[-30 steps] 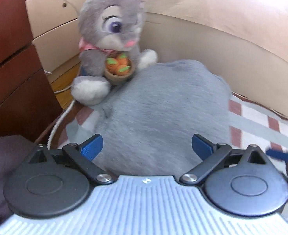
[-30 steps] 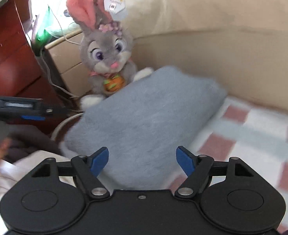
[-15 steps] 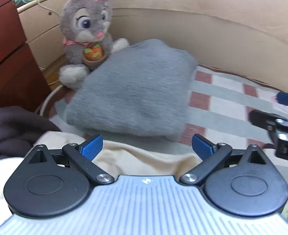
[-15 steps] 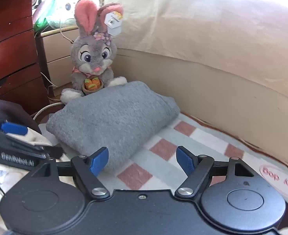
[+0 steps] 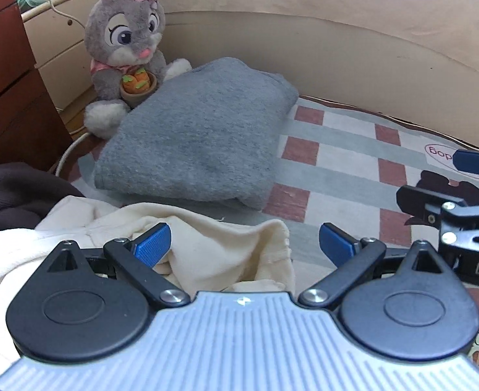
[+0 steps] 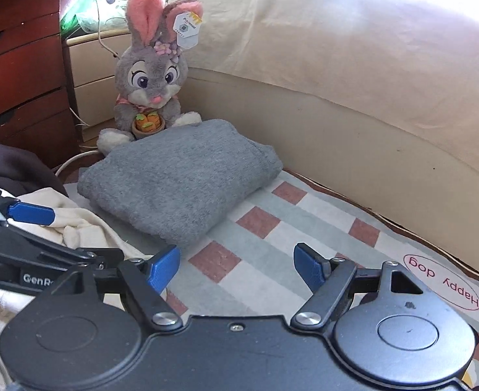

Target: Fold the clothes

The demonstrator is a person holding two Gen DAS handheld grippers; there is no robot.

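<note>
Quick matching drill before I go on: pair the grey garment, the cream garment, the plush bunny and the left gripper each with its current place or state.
1 grey garment
2 cream garment
3 plush bunny
4 left gripper

a open, above cream cloth
b folded on the checked mat
c crumpled, nearest the cameras
d upright behind the folded pile

Pairs: 1-b, 2-c, 3-d, 4-a

Folded grey sweater (image 5: 197,137) lying flat on checked mat, crumpled cream garment (image 5: 220,254) beside it
</note>
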